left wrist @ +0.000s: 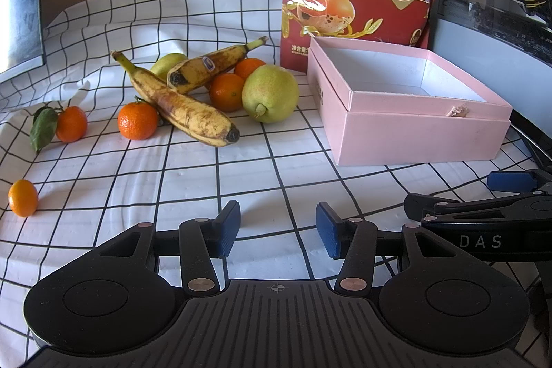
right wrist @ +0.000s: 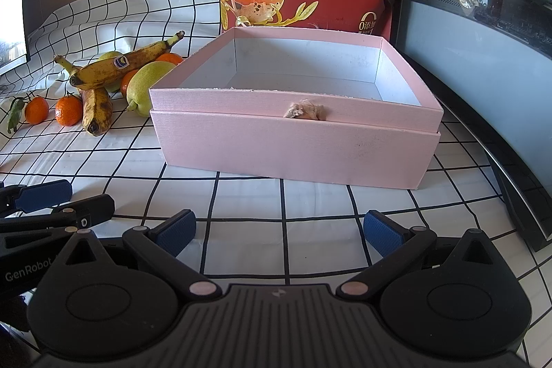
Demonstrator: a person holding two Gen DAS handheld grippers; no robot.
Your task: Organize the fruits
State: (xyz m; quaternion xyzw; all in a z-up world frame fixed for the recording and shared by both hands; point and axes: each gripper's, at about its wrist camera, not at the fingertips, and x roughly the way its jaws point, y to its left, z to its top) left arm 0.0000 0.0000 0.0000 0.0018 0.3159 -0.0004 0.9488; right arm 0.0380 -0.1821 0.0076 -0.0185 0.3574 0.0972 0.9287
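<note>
Though fruit clustered — pink box (right wrist: pixel 293 143) empty.

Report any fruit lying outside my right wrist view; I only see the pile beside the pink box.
Observer: One small oval orange fruit lies alone on the checked cloth, apart from the pile, nearer than the leafy tangerine.
Operator: Give me the left gripper's state.
Observer: The left gripper is open, with nothing between its fingers.
</note>
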